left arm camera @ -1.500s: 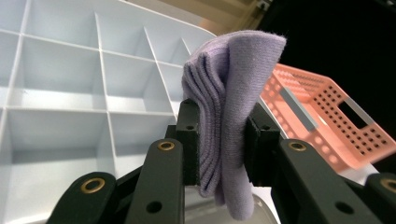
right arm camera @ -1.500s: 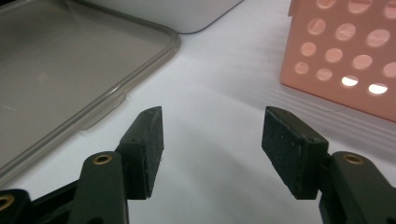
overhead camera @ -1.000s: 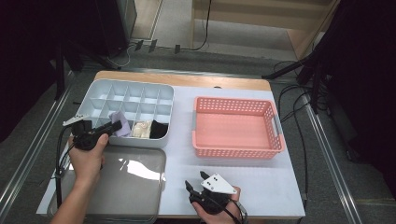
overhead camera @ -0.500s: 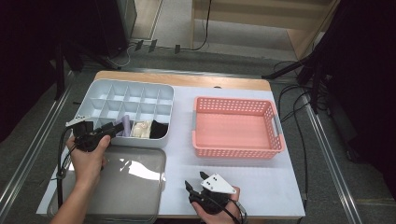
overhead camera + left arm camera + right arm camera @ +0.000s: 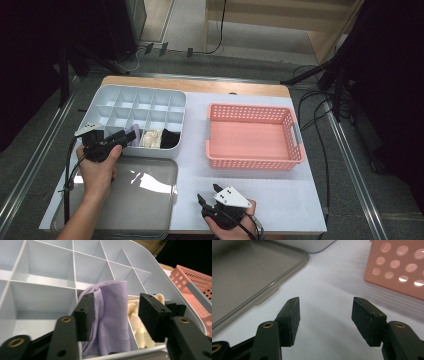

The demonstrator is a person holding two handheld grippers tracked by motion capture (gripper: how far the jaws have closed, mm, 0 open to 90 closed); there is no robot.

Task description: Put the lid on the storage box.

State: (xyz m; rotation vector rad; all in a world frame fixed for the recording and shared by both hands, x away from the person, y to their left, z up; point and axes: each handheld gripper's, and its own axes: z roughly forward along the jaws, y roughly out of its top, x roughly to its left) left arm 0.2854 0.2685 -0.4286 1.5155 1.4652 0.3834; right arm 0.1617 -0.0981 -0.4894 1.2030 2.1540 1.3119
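Observation:
A white divided organizer tray (image 5: 145, 89) stands at the table's left. In its front row lie a purple cloth (image 5: 131, 135), a cream cloth (image 5: 151, 139) and a black cloth (image 5: 170, 139), each in its own compartment. My left gripper (image 5: 125, 137) reaches over the tray's near wall. Its jaws have just been opening and now stand either side of the purple cloth (image 5: 112, 315), with the right pad clear of it. The cream cloth (image 5: 136, 322) lies just beyond. My right gripper (image 5: 207, 194) rests open and empty near the front edge, seen again over bare table (image 5: 327, 310).
A pink perforated basket (image 5: 250, 107) stands empty at the right, its wall near my right gripper (image 5: 397, 267). A clear plastic lid (image 5: 135, 200) lies flat in front of the tray, its rim (image 5: 269, 287) left of my right jaws. Cables trail off the table's right side.
The left jaws have spread apart and the purple cloth has settled lower into its front compartment. The right gripper has stayed where it was.

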